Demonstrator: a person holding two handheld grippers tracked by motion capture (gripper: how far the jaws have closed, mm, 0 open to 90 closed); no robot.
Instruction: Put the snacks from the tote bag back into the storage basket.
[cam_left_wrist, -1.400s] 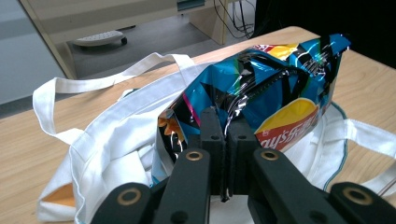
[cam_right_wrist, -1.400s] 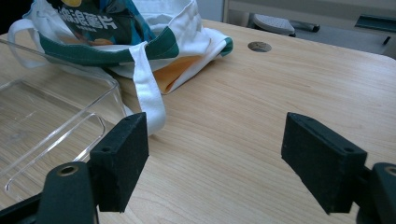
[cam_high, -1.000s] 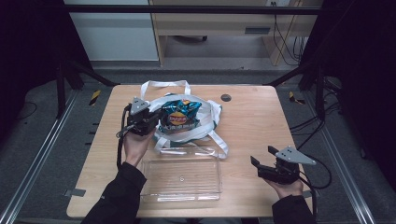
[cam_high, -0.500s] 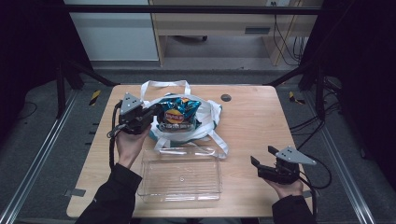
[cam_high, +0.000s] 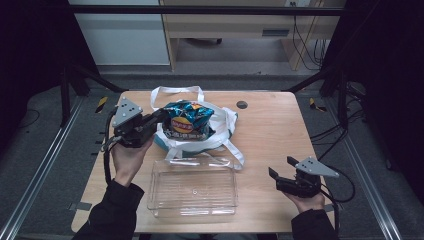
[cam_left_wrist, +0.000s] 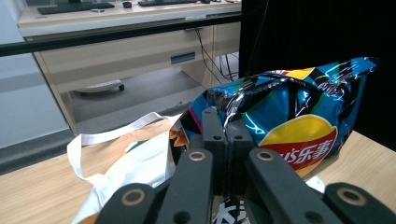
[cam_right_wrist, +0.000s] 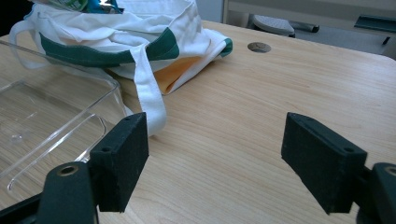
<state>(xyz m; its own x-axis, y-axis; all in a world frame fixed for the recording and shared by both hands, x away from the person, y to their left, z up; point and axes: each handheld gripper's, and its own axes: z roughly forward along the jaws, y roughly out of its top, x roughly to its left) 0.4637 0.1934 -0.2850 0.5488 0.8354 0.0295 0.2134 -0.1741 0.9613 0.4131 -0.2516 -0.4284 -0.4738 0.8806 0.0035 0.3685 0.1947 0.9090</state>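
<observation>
The chip bag (cam_high: 188, 119) sits in the mouth of the white tote bag (cam_high: 220, 131) at the back-middle of the tabletop (cam_high: 280, 130). The left gripper view gets right up on it: the left gripper (cam_left_wrist: 223, 135) has its jaws pressed together on the bag's crinkled edge, pinching it, I think, though the foil hides the tips. The right gripper view shows the tote's green trim and orange lining. The clear plastic tray (cam_high: 193, 187) in front looks empty. The right gripper (cam_high: 282, 169) is well apart, jaws spread over bare wood.
</observation>
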